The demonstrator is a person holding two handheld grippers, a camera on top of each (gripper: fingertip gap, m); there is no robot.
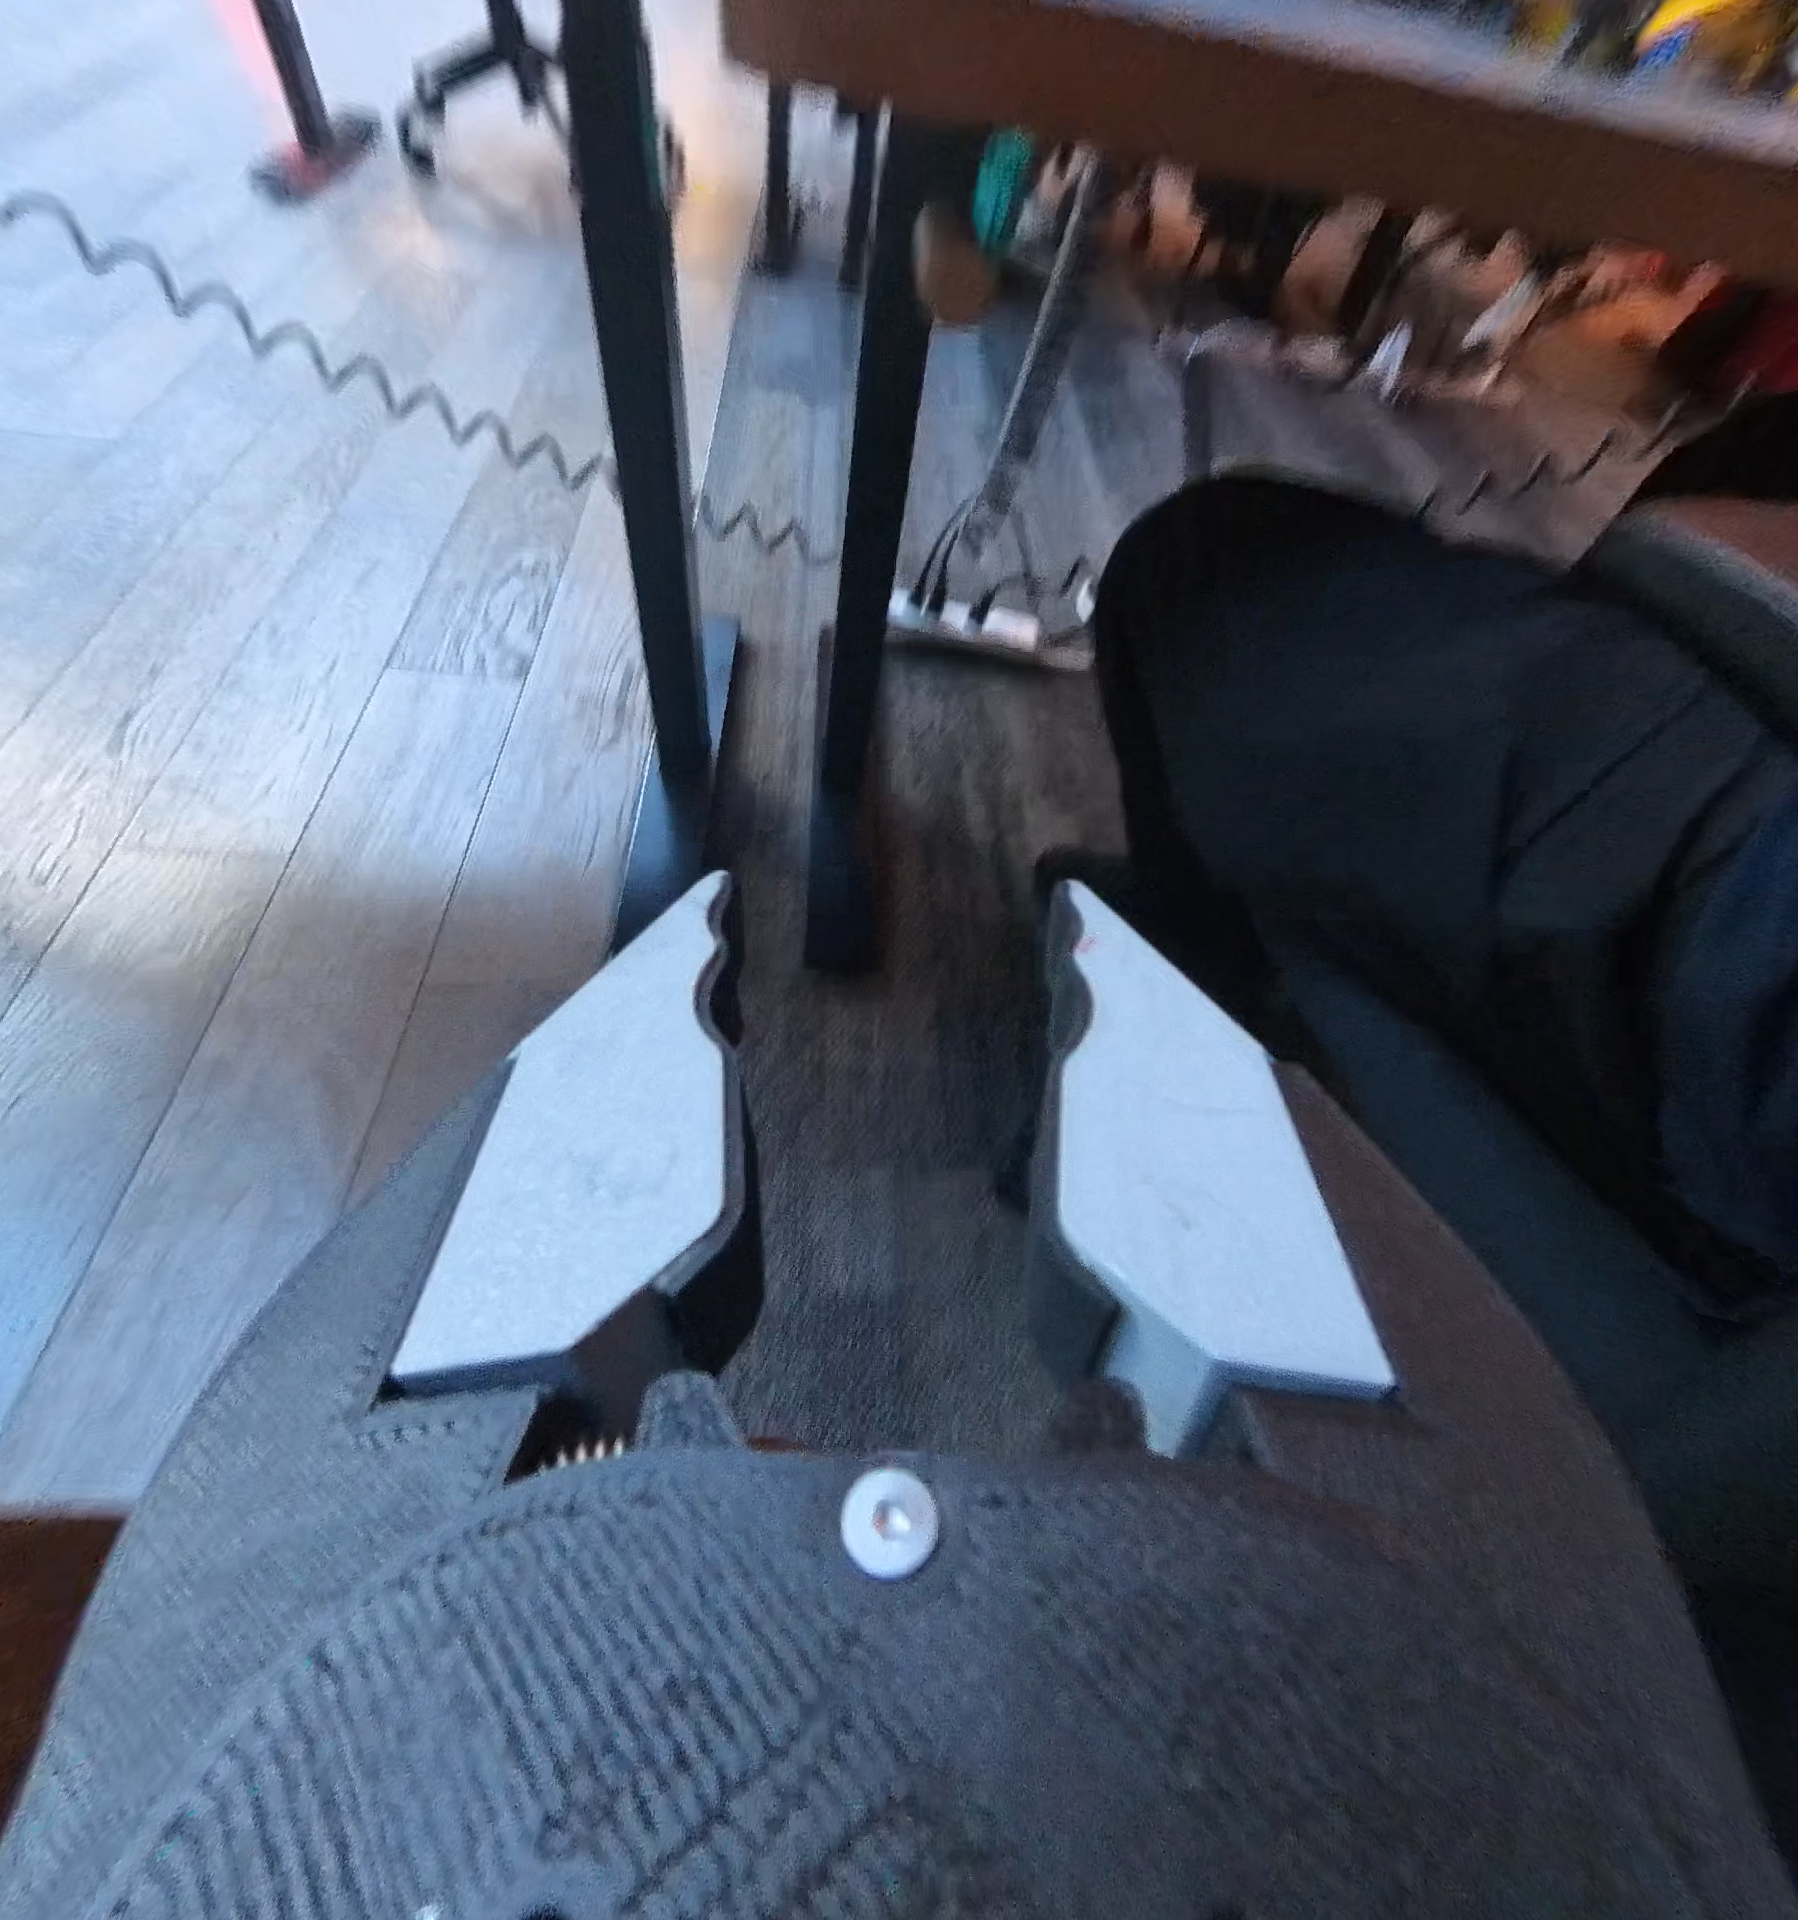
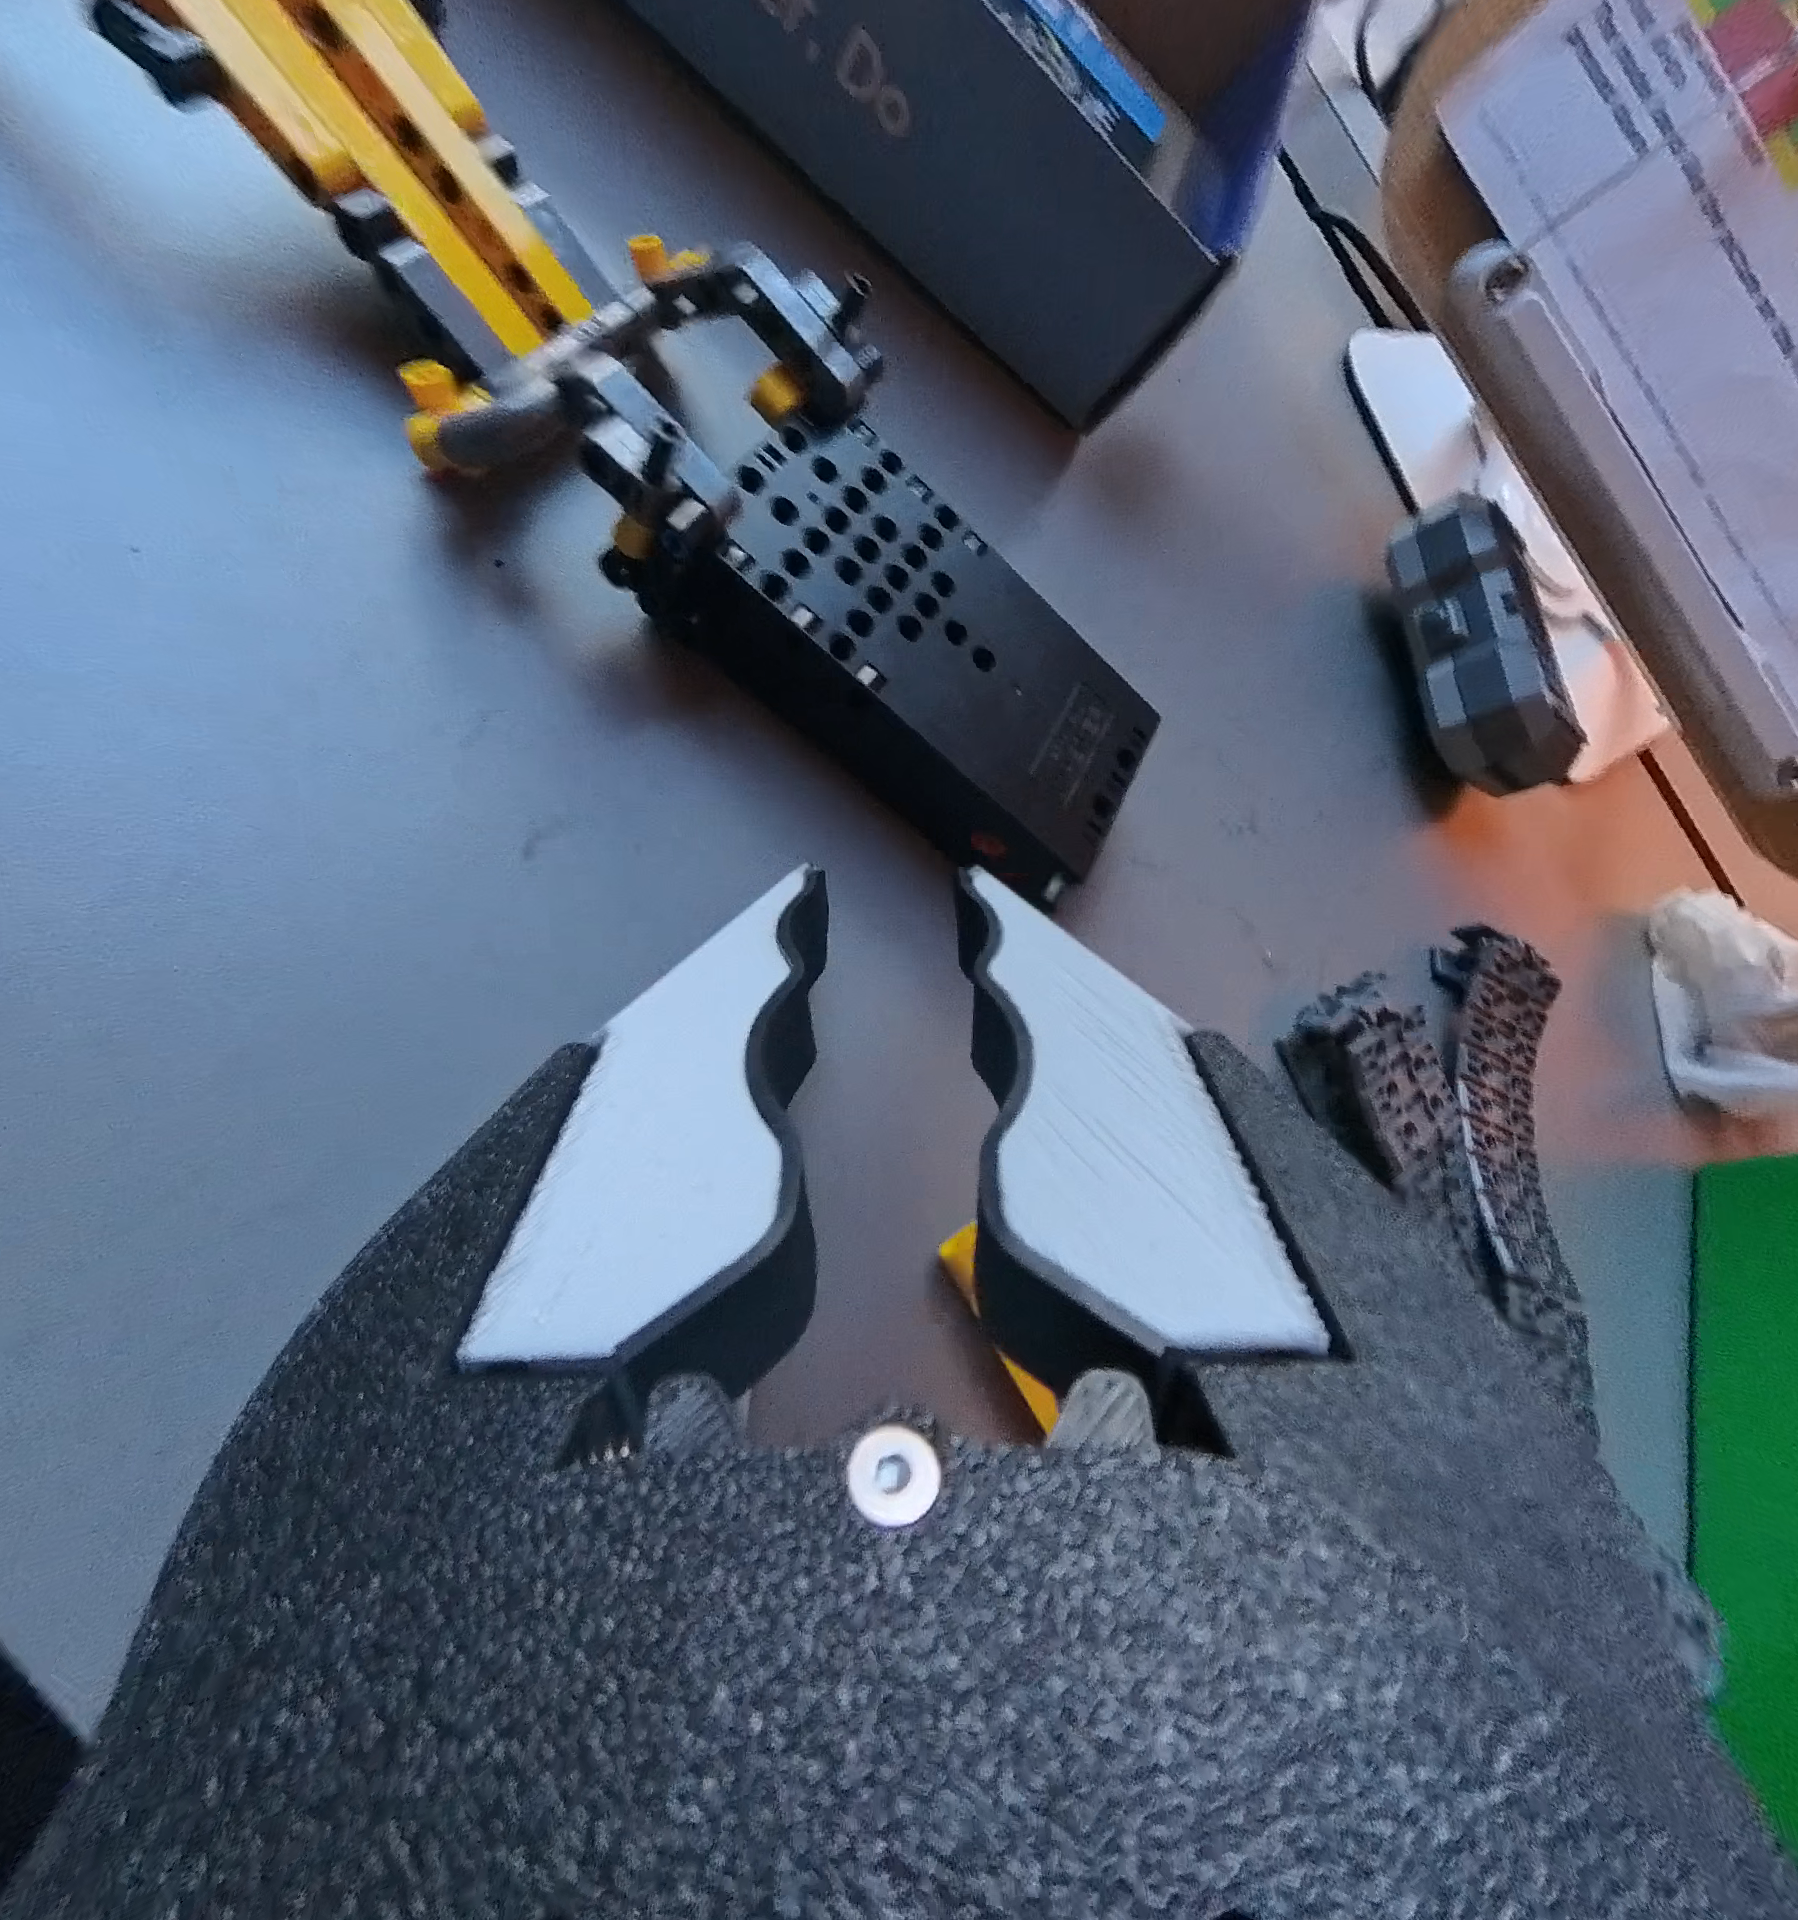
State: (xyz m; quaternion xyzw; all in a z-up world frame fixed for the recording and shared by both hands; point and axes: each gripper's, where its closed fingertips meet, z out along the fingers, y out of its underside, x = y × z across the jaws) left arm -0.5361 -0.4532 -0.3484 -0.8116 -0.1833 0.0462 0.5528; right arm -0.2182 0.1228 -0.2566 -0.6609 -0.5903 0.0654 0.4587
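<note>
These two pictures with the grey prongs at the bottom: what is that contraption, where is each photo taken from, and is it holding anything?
There is no robot arm here. A person holds a two-finger gripper in each hand, and each gripper carries a camera looking forward along its fingers.

The left wrist view shows the left gripper, open and holding nothing. It points below table height at a grey plank floor, black table legs and, to the right, a person's dark-clothed leg.

The right wrist view shows the right gripper over a dark tabletop, also open and holding nothing. Nearest its fingertips lies a black perforated block joined to a yellow and grey building-brick model. To the right sit a small grey block and black toy tracks. A yellow piece peeks out beneath the fingers.
</note>
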